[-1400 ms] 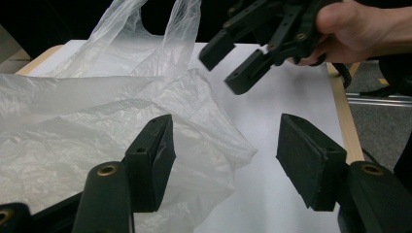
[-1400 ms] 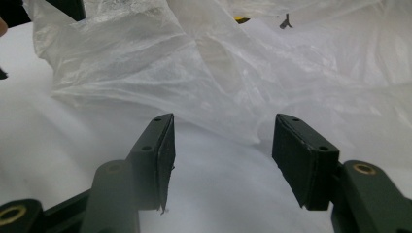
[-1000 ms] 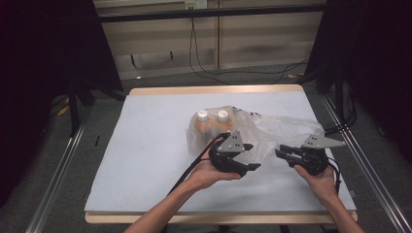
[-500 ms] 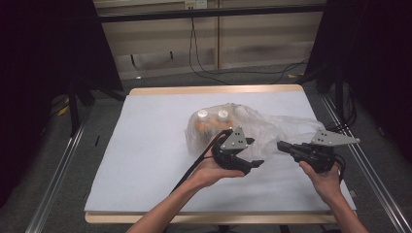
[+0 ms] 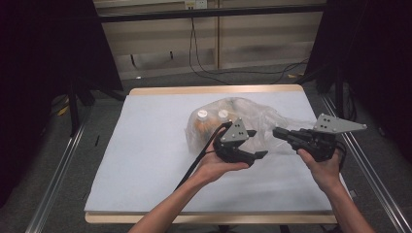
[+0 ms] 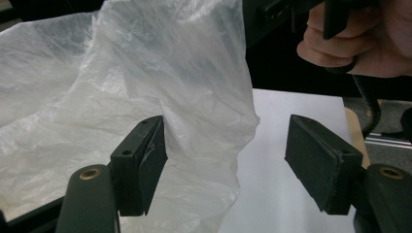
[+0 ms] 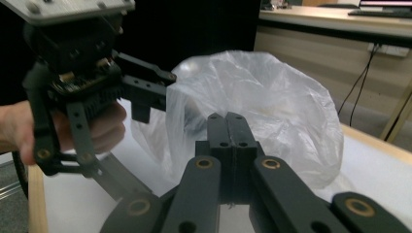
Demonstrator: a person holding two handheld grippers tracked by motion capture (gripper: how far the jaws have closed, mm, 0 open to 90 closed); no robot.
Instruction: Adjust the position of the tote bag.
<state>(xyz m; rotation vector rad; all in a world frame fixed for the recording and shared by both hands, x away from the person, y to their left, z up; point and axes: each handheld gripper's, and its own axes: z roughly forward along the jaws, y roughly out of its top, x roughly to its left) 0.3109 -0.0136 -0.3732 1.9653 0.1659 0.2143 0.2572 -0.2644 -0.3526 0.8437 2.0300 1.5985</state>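
Two grippers work at one clear plastic bag [image 5: 233,124] near the middle of the white table cover [image 5: 145,160]. The right gripper [image 5: 278,132] has its jaws pressed flat together, and in the right gripper view the thin edge of the bag film runs down to them, so it appears pinched there, though the film between the pads is too thin to see. In the high view this gripper now sits higher over the table than a second ago, and the bag's right side is drawn up with it. The left gripper [image 5: 256,143] has its jaws apart; they have just been opening and then eased back a touch. In the left gripper view a fold of the bag [image 6: 145,97] hangs between them, brushing one pad while the other stands clear. That hand has kept its place beside the bag. Inside the bag lie two white-capped bottles [image 5: 212,115] with something orange [image 5: 201,127] beneath them, at the bag's left end, unmoved since the earlier frames.
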